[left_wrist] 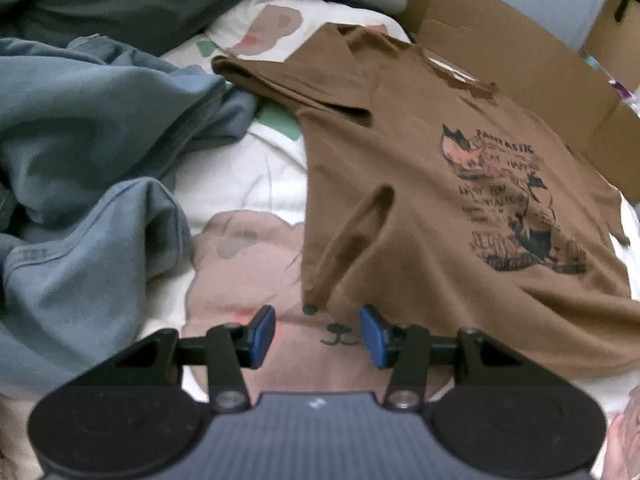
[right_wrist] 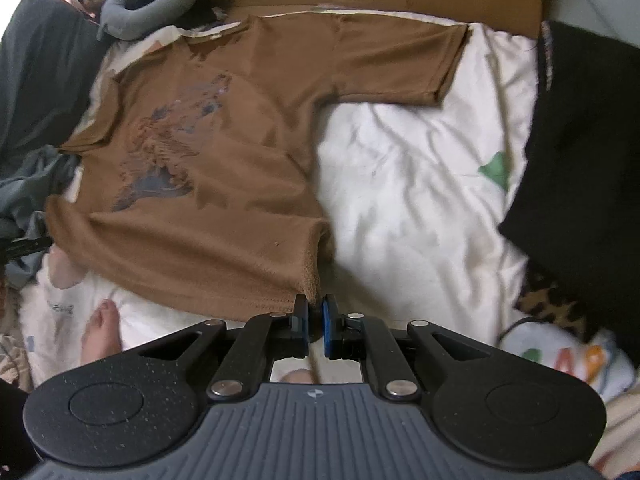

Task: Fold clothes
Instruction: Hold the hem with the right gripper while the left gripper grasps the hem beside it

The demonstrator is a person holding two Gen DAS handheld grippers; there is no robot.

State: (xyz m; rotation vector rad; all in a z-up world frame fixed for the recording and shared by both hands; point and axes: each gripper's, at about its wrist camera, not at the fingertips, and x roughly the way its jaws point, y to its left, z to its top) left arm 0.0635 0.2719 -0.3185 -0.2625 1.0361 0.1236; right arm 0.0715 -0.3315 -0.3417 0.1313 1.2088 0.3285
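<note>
Ahead-left of the right tongs brown T-shirt lies flat on bed, collar far; they pinch its near hem corner. Left tongs released, empty, beside opposite hem corner.

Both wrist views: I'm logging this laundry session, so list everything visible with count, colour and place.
T-shirt: one, brown with dark print, spread flat on the bed.
Blue garment: one, grey-blue, crumpled left of the T-shirt.
Bed cover: one, white with pink and green shapes, under everything.
Cardboard: one, brown, beyond the T-shirt.
Black cloth: one, black, at the right edge of the bed.
Neck pillow: one, grey, far corner.
Foot: one, bare, near the hem.
Left tongs: one, black with blue pads, open, empty.
Right tongs: one, same, shut on the T-shirt's hem corner.
</note>
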